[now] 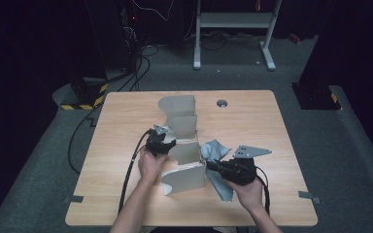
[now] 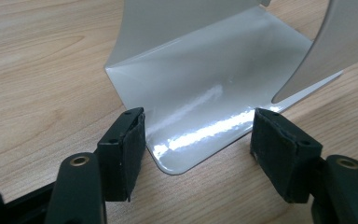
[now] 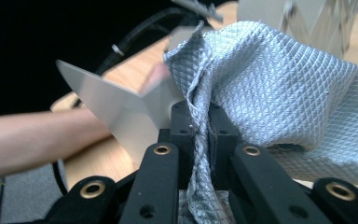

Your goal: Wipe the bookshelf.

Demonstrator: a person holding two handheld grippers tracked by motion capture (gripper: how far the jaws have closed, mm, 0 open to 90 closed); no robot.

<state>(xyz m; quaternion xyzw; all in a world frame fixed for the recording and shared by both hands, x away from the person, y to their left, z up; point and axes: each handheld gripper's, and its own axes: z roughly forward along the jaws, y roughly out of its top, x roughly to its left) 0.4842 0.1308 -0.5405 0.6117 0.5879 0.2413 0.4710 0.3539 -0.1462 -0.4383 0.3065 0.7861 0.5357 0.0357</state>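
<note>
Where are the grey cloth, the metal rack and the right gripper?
grey cloth [image 3: 284, 93], right gripper view, bunched middle.
metal rack [image 2: 200, 88], left gripper view, flat base plate.
right gripper [image 3: 199, 135], right gripper view, between its fingertips.

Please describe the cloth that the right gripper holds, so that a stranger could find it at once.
On the wooden table, look at the near right side, beside the grey metal rack of curved plates. There the right gripper pinches a blue-grey cloth. Unlike the smooth, stiff plates, it is soft, crumpled and woven in small diamonds.

A crumpled grey waffle-weave cloth hangs bunched at the right of a pale folded metal rack standing mid-bench.
</note>
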